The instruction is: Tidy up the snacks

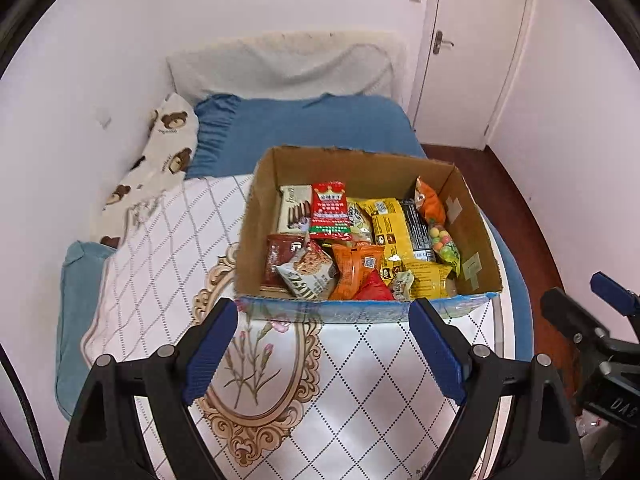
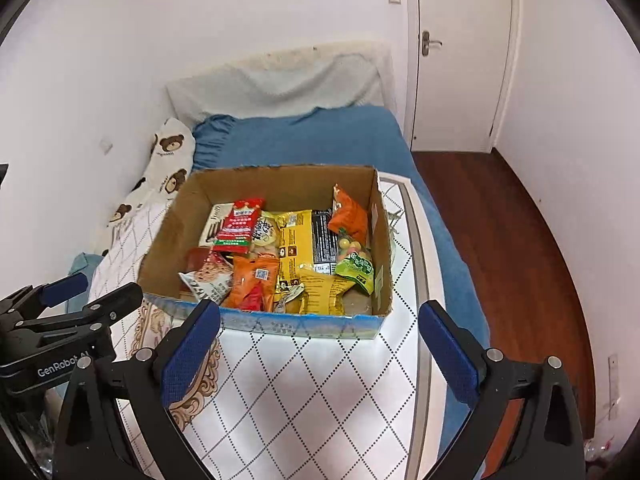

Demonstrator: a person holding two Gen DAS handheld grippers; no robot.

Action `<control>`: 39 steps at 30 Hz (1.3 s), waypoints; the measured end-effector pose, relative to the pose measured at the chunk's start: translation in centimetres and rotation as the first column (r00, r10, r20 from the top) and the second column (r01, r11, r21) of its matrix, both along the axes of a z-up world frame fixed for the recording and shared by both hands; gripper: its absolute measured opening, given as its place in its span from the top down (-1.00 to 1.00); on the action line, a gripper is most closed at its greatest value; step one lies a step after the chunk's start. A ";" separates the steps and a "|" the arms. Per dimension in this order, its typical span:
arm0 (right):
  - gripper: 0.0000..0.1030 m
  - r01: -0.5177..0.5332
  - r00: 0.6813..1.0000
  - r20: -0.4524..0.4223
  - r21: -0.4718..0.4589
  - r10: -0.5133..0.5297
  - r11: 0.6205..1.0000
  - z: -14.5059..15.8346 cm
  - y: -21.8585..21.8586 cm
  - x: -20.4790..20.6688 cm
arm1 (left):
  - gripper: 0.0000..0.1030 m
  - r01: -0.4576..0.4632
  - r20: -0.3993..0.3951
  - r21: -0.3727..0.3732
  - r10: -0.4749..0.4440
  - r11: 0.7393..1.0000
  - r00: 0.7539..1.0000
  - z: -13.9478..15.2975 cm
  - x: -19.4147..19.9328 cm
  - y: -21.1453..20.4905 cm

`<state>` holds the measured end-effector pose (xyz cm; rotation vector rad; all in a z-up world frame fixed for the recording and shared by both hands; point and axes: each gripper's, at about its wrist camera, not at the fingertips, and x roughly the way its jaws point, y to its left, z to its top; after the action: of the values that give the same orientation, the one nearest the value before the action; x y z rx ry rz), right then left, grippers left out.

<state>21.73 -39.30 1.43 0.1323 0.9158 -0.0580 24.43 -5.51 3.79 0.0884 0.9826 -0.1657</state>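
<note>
An open cardboard box [image 1: 256, 232] [image 2: 168, 236] stands on a white patterned board and holds several snack packets: a red packet [image 1: 329, 210] [image 2: 237, 226], yellow packets [image 1: 390, 232] [image 2: 295, 240], orange packets [image 1: 354, 268] [image 2: 256, 280] and a bag of coloured candy balls [image 1: 442, 236] [image 2: 352, 252]. My left gripper [image 1: 324, 356] is open and empty, just in front of the box's near wall. My right gripper [image 2: 320, 356] is open and empty, also in front of the box. The left gripper also shows in the right wrist view [image 2: 76, 292], and the right gripper shows in the left wrist view [image 1: 588, 300].
The white diamond-patterned board [image 1: 360, 380] [image 2: 320, 392] lies on a bed with a blue sheet [image 1: 320, 124] [image 2: 312, 140]. A bear-print pillow [image 1: 168, 148] [image 2: 164, 160] lies by the left wall. A white door [image 1: 472, 48] and wood floor [image 2: 500, 240] are on the right.
</note>
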 end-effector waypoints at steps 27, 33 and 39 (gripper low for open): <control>-0.99 -0.023 0.986 0.162 -0.029 0.028 0.999 8.5 1.5 -11.3 | -0.70 0.011 0.162 -0.008 -0.009 1.000 0.987 6.9 -10.1 1.7; -0.99 -0.033 0.988 0.151 -0.028 0.037 0.999 8.0 1.7 -11.1 | -0.70 0.006 0.160 -0.011 -0.004 1.000 0.987 6.7 -10.1 1.5; -1.00 -0.019 0.988 0.150 -0.035 0.024 0.999 7.3 1.5 -10.7 | -0.99 -0.012 0.171 -0.012 0.014 1.000 0.985 6.1 -9.6 1.5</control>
<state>11.02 -37.83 8.70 0.0948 0.7646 -0.0427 14.83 -4.00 9.85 0.0849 0.8110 -0.1490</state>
